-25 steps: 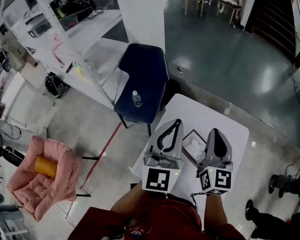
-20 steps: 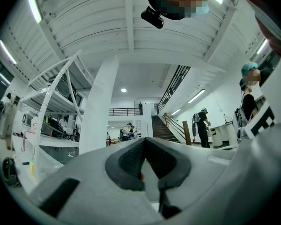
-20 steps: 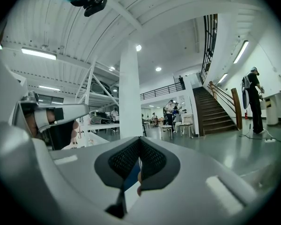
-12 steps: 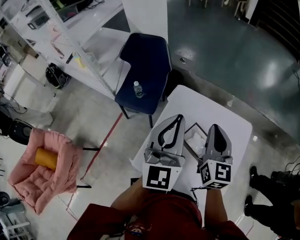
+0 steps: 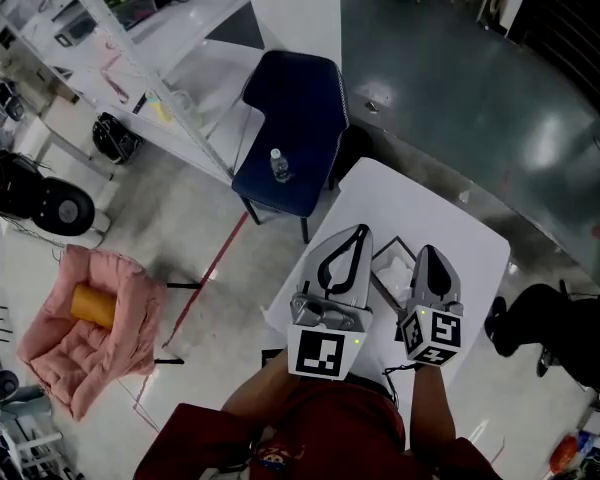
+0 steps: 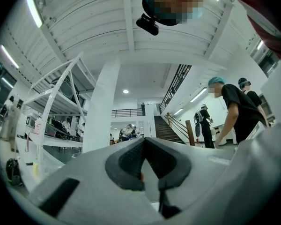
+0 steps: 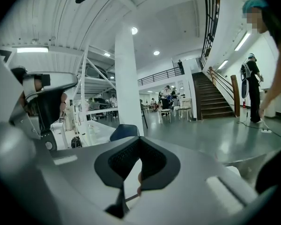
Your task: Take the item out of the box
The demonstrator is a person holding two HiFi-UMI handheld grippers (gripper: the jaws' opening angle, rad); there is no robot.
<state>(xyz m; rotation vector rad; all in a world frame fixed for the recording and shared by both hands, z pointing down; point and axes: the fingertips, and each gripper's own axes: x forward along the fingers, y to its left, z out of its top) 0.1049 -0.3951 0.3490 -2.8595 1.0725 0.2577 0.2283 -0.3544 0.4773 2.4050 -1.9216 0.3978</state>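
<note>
On the white table [image 5: 420, 213] lies an open shallow box [image 5: 381, 265] with a white item [image 5: 392, 288] inside, seen in the head view between my two grippers. My left gripper [image 5: 358, 232] is held above the table's left part, jaws shut and empty. To the right of the box, my right gripper [image 5: 431, 253] is also shut with nothing in it. Both gripper views look out level over the hall, so neither shows the box. The left gripper [image 6: 144, 142] and right gripper [image 7: 139, 142] have their tips together there.
A dark blue chair [image 5: 292, 118] with a water bottle [image 5: 276, 164] on its seat stands beyond the table. A pink armchair [image 5: 85, 333] holding a yellow roll [image 5: 92, 305] is at the left. A white rack [image 5: 130, 63] and pillar [image 5: 292, 8] stand behind. A person's legs [image 5: 560, 328] are right of the table.
Both grippers stay shut and keep their places over the table. The head view has drifted slightly. The person at the right has stepped closer to the table.
</note>
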